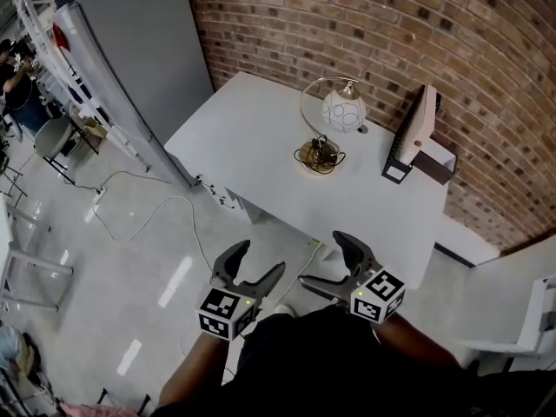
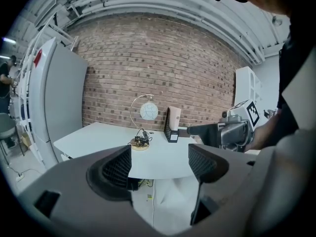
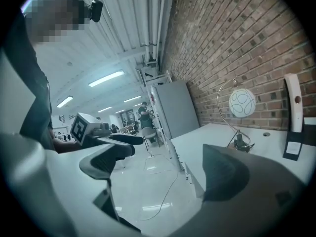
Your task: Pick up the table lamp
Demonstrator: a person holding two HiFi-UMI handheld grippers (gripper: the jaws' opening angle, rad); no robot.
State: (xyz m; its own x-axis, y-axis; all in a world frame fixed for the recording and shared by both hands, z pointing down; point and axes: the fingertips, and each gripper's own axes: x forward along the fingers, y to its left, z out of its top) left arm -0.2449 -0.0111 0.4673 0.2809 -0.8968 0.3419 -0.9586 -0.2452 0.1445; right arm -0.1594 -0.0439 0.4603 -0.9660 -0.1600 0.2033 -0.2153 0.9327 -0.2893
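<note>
Head view: the table lamp with the white globe shade, thin gold hoop and round base [image 1: 344, 111] sits on the white table [image 1: 252, 137] by the brick wall, well ahead of you. Your left gripper [image 1: 259, 263] and right gripper [image 1: 320, 257] hang near your body, jaws apart, nothing in them.

Left gripper view: jaws wide, lamp [image 2: 148, 111] far off.

Right gripper view: jaws spread, lamp [image 3: 242, 102] off to the right.

Looks like the approach stage to me. Next you'd step in and line a gripper up on the hoop or base.
</note>
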